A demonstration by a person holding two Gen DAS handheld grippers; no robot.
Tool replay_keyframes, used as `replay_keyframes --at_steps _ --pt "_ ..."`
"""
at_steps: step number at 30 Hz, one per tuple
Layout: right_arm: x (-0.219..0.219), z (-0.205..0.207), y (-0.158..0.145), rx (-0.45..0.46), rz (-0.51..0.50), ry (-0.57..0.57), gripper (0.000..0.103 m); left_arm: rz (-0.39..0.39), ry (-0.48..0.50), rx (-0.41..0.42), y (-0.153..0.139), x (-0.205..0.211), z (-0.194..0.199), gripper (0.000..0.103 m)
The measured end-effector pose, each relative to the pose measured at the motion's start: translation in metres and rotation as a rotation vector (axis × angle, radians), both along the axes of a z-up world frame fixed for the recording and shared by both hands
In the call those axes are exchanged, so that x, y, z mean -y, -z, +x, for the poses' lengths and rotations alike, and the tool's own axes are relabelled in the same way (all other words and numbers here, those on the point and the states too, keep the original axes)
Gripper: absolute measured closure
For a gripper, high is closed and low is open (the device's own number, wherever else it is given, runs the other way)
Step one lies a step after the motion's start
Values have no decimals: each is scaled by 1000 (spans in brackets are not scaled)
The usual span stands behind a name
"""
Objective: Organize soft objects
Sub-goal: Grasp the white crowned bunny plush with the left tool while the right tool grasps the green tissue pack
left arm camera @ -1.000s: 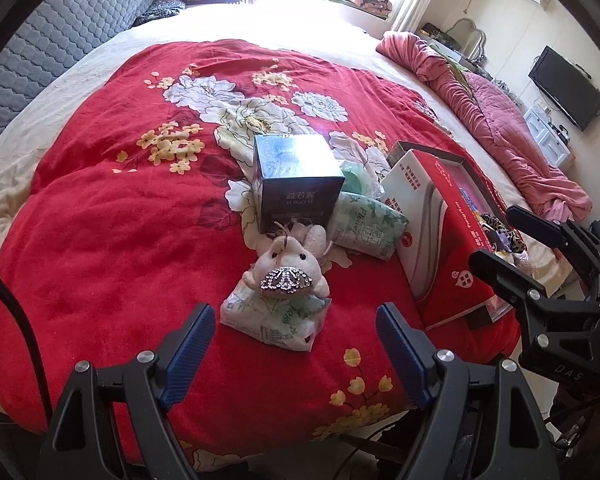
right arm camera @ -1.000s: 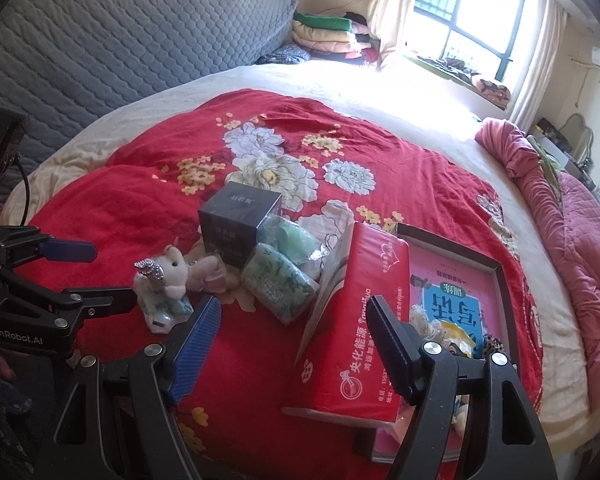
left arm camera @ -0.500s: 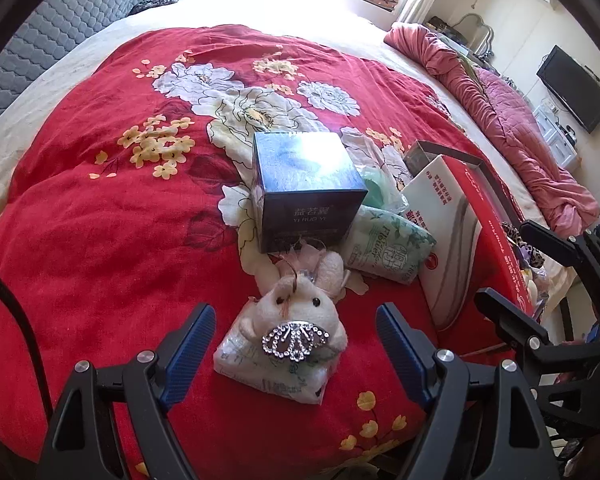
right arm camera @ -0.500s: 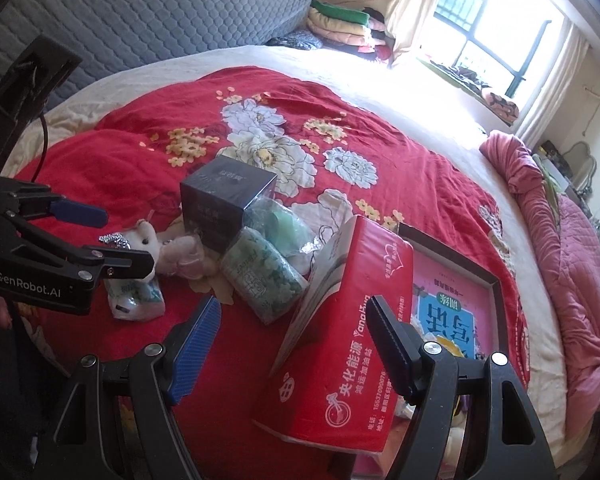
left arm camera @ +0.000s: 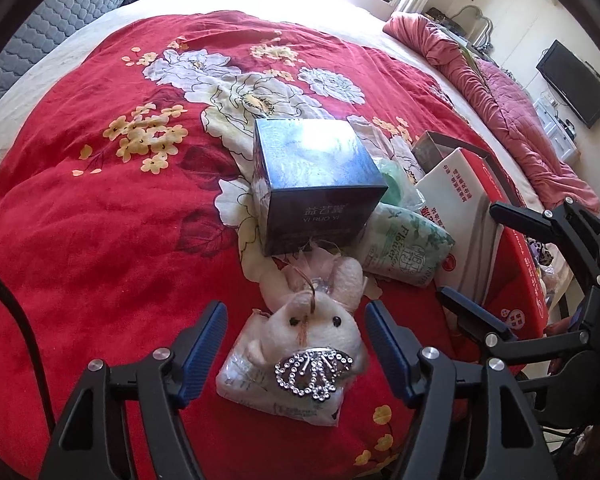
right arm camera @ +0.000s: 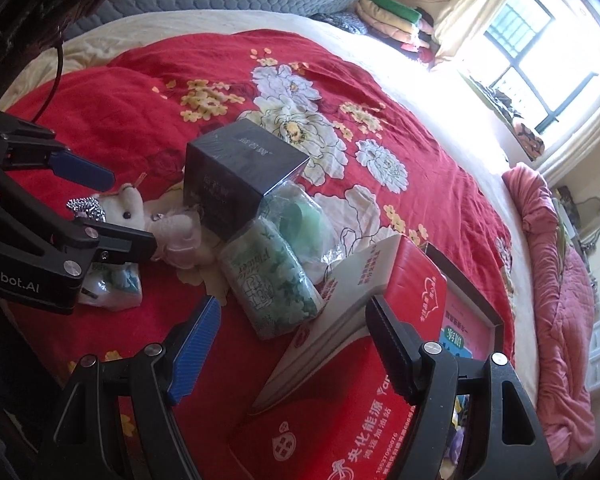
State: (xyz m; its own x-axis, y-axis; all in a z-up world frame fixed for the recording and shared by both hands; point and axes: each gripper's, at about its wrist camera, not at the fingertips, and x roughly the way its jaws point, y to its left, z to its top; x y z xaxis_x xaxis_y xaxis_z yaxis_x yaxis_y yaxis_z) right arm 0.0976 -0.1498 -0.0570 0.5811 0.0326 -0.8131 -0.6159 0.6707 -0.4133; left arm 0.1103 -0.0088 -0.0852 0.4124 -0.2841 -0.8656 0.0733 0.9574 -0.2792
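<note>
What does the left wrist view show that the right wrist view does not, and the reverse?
Only the left wrist view shows the black television on the wall and the open left tool around the plush rabbit. Only the right wrist view shows the window, the folded blankets and the open right tool. Both show the dark box, the green tissue pack and the red carton.

Tissue pack [left arm camera: 276, 394] half under plush rabbit [left arm camera: 320, 332], framed box's [right arm camera: 470, 320] contents blurred

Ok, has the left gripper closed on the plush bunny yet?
No, the left gripper is open, its blue fingers standing apart on either side of the plush bunny.
</note>
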Motion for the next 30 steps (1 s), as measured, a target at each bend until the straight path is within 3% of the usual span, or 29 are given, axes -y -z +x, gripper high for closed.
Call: replay_keyframes --at_steps 6,17,23,27,30 --pt "-14 6 17 -14 -76 -34 27 -51 24 -6 4 -6 4 47" --pt "-35 16 47 -38 -253 -90 27 -66 78 -30 12 -10 0 46" --pt "-36 31 56 -113 -257 -34 29 -81 81 -34 17 -11 0 46" --pt "-38 37 63 -138 -282 -17 45 -106 84 -26 16 -13 2 54" --pt "-33 39 58 -138 -244 -1 52 -135 81 -27 17 -16 3 56"
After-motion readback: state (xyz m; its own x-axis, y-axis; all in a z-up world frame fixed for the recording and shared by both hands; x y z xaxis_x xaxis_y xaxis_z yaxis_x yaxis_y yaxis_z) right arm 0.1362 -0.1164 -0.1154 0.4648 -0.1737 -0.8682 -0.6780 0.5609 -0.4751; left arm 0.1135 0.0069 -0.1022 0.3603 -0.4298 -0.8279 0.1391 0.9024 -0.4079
